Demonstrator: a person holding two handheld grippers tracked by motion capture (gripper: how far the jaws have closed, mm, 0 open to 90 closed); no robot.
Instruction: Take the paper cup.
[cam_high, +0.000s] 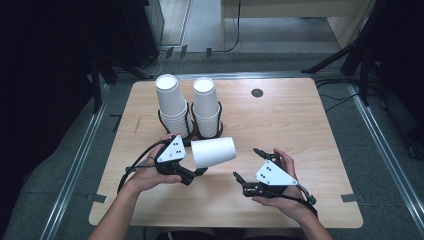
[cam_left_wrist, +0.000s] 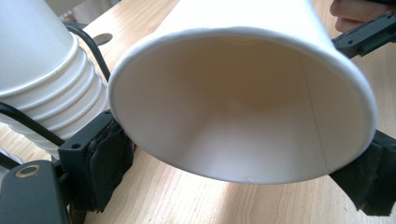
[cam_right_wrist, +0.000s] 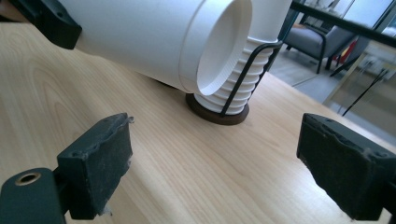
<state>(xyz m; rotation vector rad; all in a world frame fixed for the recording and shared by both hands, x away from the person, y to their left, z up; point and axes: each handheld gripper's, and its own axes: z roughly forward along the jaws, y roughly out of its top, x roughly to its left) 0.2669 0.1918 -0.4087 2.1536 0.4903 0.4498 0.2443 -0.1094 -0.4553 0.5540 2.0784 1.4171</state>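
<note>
High view: a person held a gripper in each hand over the wooden table (cam_high: 300, 130); two stacks of cups (cam_high: 172, 107) stood in wire holders at the far side.
Left gripper (cam_high: 197, 174): its jaws were closed on the rim of one white paper cup (cam_high: 213, 151), which lay level above the table, bottom toward the right hand.
Right gripper (cam_high: 247, 165): jaws apart, nothing between them, near the cup's bottom but not touching.
Step in hand: probably one cup separated from a stack, now carried by the left side alone.
Next move: perhaps turning the cup upright and setting it on free table, without squeezing the thin rim.
</note>
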